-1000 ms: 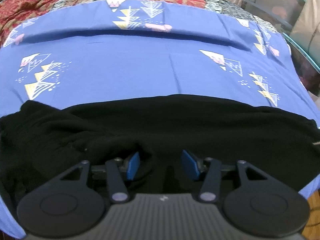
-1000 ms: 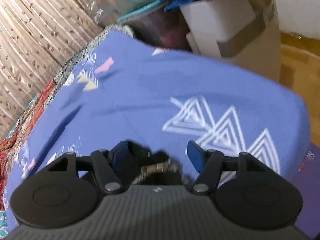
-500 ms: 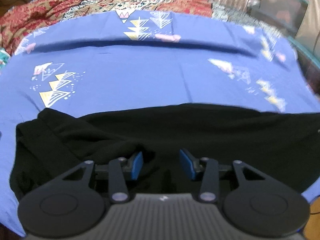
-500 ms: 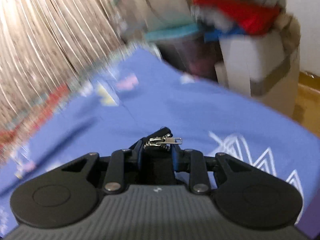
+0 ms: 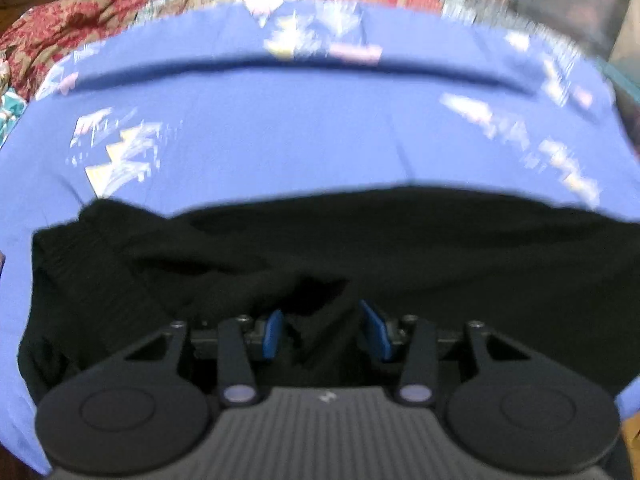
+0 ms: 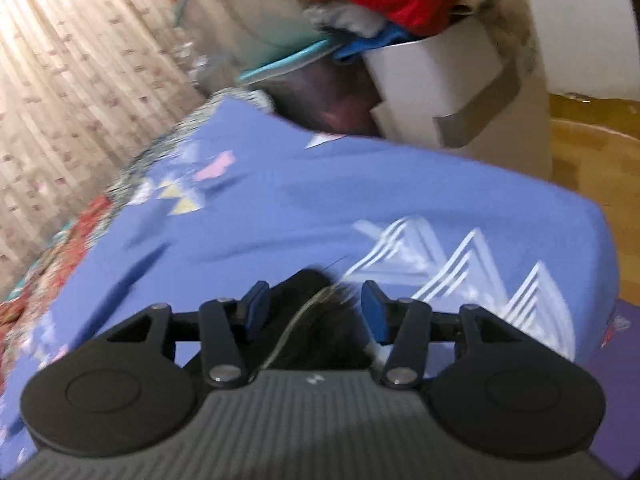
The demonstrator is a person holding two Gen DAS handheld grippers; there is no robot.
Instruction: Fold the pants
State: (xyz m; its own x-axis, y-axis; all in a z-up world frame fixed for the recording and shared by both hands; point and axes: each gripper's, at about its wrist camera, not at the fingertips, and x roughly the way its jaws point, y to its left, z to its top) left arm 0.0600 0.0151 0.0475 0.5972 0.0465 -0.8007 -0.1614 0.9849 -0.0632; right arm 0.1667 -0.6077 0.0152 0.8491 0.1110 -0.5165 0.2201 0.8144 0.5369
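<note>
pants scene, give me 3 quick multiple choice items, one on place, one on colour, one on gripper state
1. Where do the pants lie?
A. on the blue sheet
B. on the wooden floor
C. in the white bin

2. What colour are the pads on the left gripper?
A. red
B. blue
C. yellow

3. How does the right gripper stand?
A. shut on the zipper
B. out of view
C. open, fabric between the fingers

Answers: 1 A, the blue sheet shows all around the black cloth. 2 B, both pads are blue. 3 C, a wide gap separates the pads.

Matt black cloth pants (image 5: 400,240) on smooth blue printed cotton-like bedsheet (image 5: 300,128); matt black plastic left hand-held gripper (image 5: 325,330), blue rubbery pads (image 5: 273,334).
</note>
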